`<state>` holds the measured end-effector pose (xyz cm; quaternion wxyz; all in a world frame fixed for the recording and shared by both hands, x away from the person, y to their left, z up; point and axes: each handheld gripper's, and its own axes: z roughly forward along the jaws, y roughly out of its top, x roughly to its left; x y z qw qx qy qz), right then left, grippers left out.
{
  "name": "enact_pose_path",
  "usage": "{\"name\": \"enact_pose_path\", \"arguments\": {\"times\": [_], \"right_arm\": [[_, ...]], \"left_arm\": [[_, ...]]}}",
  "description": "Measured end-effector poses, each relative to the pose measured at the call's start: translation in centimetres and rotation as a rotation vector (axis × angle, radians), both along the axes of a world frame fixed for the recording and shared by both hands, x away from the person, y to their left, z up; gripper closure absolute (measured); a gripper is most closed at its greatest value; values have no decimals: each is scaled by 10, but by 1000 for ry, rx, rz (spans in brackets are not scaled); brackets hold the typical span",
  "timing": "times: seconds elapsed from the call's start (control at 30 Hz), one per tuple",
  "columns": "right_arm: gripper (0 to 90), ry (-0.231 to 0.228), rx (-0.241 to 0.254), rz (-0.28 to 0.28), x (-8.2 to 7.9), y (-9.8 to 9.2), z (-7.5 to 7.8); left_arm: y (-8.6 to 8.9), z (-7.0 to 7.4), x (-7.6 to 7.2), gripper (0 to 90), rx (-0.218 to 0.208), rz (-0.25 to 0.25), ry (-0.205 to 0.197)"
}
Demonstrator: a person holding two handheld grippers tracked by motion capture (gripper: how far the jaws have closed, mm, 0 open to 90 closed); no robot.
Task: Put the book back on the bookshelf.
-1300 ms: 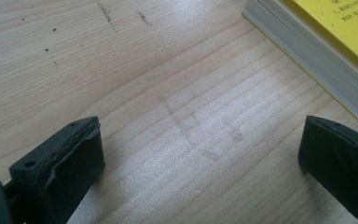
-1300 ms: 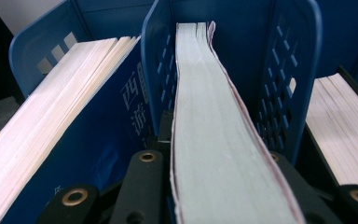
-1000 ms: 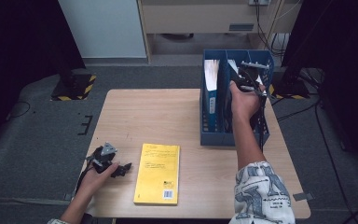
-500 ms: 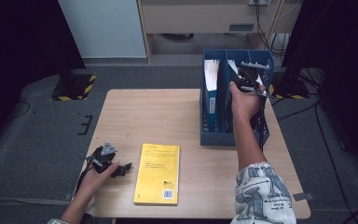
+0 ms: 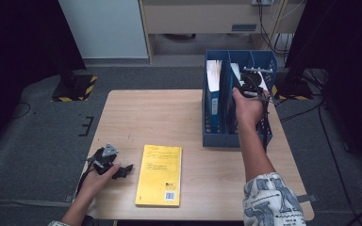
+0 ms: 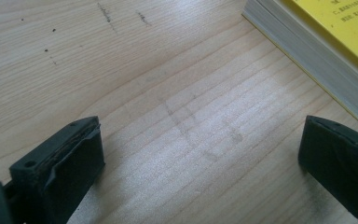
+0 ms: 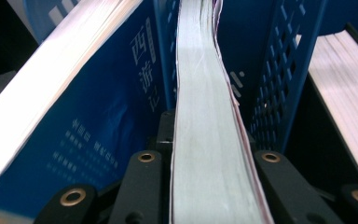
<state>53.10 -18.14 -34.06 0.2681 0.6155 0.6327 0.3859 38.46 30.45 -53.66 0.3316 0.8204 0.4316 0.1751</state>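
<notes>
The jaws of the right gripper (image 7: 208, 186) are pinching a book (image 7: 205, 130) by its covers, one black jaw on each side, so the pale page edge runs up between them. The book stands upright in the middle compartment of the blue file rack (image 5: 216, 136). The right gripper view shows this grip closely, and also a blue-covered book (image 7: 98, 126) leaning in the compartment beside it and the page edges of a third book (image 7: 349, 93) behind the perforated divider on the other side. In the high view the right gripper (image 5: 252, 87) is seen from above at the rack, with the right hand (image 5: 249, 107) around it, but the pinch itself is hidden by the hand.

The jaws of the left gripper (image 6: 200, 154) are spread wide with only bare wood between them. In the left gripper view the page edge of the yellow book (image 6: 321, 51) passes just beside one jaw. The high view shows the left gripper (image 5: 107, 162) lying low on the counter (image 5: 160, 117) in the left hand (image 5: 96, 179), near the yellow book (image 5: 160, 175), which lies flat.

Compared with one second ago, both hands are in nearly the same place and the held book stands in the same compartment.

The rack stands at the far right part of the counter. The right forearm crosses over its front wall. Cables lie on the dark floor behind
</notes>
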Motion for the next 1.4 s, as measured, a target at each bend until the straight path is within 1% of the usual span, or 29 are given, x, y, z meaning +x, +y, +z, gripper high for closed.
{"name": "enact_pose_path", "arguments": {"times": [0.17, 0.23, 0.4, 0.6, 0.7, 0.9, 0.97, 1.17, 1.23, 1.4], "right_arm": [[727, 3, -6, 13, -8, 2, -2], [725, 8, 4, 12, -11, 2, -3], [723, 8, 3, 11, -15, 0, -5], [710, 11, 14, 14, -20, 0, -7], [707, 1, 25, 14, -22, 0, -9], [683, -1, 25, 25, -22, 1, -8], [672, -7, 39, 24, -21, 1, -6], [653, -9, 58, 33, -19, 0, 0], [652, -4, 67, 38, -18, 0, 2], [651, 6, 71, 41, -14, -1, 5]], "left_arm": [[0, 0, 0, 0, 0, 0, 0], [0, 0, 0, 0, 0, 1, 0], [0, 0, 0, 0, 0, 0, 1], [0, 0, 0, 0, 0, 0, 1], [0, 0, 0, 0, 0, -1, 1], [0, 0, 0, 0, 0, -1, 1], [0, 0, 0, 0, 2, 0, 2], [0, 0, 0, 0, 3, -1, 3], [0, 0, 0, 0, 3, -1, 3], [0, 0, 0, 0, 3, -1, 4]]}}
